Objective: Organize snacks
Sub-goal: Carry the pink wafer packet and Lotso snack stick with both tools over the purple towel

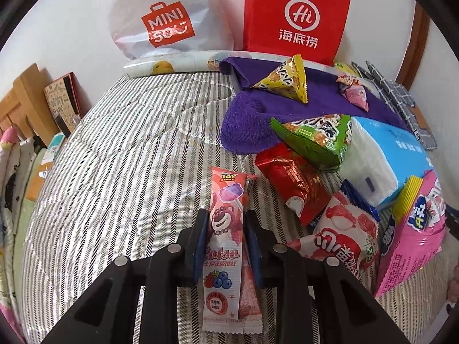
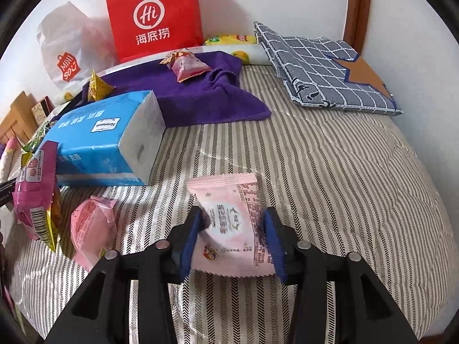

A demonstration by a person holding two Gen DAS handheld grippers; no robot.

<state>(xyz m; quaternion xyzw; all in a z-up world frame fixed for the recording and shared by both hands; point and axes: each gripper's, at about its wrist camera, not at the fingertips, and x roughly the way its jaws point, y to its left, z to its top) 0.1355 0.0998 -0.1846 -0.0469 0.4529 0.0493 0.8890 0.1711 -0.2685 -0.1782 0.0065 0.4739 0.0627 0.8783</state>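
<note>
The long Lotso candy packet [image 1: 222, 246] lies lengthwise on the striped bedspread [image 1: 120, 154], its pink wrapper caught between the blue pads of the left gripper [image 1: 223, 223], whose jaws are clenched against both of its long edges. The right gripper [image 2: 232, 223] likewise grasps a pale pink snack pouch [image 2: 232, 226], pads pressed to its two sides, the pouch resting on the same bedspread. Taking the blue tissue pack [image 2: 106, 149] as the landmark: the pale pink pouch sits in front of it and to its right, apart from it; a round pink wrapped cake [image 2: 90, 229] lies in front of it, near its left end; a magenta snack bag [image 2: 36, 192] stands just beside its left end. Seen from the left wrist, a green triangular chip bag [image 1: 318, 140] leans against the pack, with a red foil packet [image 1: 289, 183] and a strawberry-print pouch [image 1: 341, 235] near it. Behind the pack spreads a purple towel [image 2: 200, 97] bearing a small pink candy bag [image 2: 186, 64] and a yellow triangular chip bag [image 1: 284, 81]. Farther behind stand a red paper bag [image 2: 155, 14] and a white Miniso bag [image 1: 163, 17]; a checked cloth [image 2: 321, 68] lies well apart to the pack's right.
</note>
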